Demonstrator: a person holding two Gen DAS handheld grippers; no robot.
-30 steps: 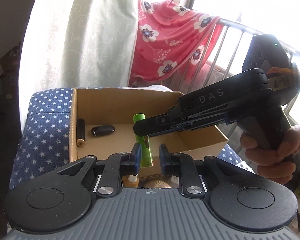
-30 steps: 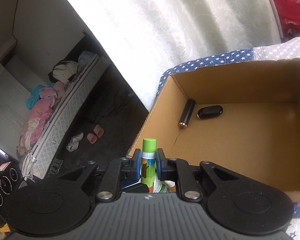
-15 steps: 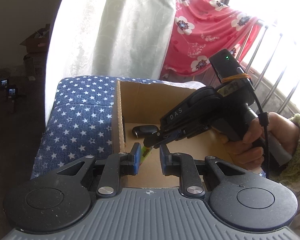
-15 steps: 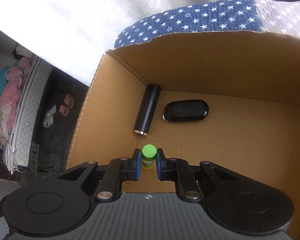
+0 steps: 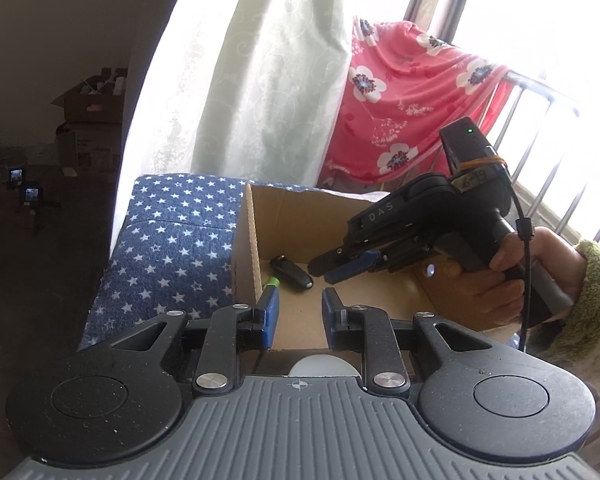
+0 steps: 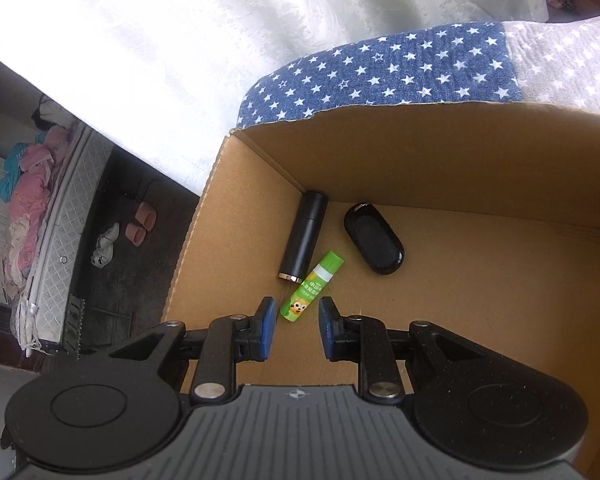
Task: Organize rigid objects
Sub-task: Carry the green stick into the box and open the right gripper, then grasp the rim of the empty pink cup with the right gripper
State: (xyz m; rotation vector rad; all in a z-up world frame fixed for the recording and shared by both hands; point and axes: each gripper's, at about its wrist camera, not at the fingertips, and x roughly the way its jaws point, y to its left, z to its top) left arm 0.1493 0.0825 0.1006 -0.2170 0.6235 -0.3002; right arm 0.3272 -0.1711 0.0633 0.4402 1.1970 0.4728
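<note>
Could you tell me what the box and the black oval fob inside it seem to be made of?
Box: corrugated cardboard, matt brown, fluting visible along its torn rim. Black oval fob: probably hard plastic, smooth and slightly glossy with soft highlights.

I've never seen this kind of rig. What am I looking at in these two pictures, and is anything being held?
No robot: a person holds a two-finger gripper in each hand, each with a camera looking along its fingers. The left view shows the left gripper in front and the right gripper held by a hand over a cardboard box. The right view looks down into the box past the right gripper. Inside lie a green glue stick, a black tube and a black key fob. Nothing is held; both jaws are opening, empty.
</note>
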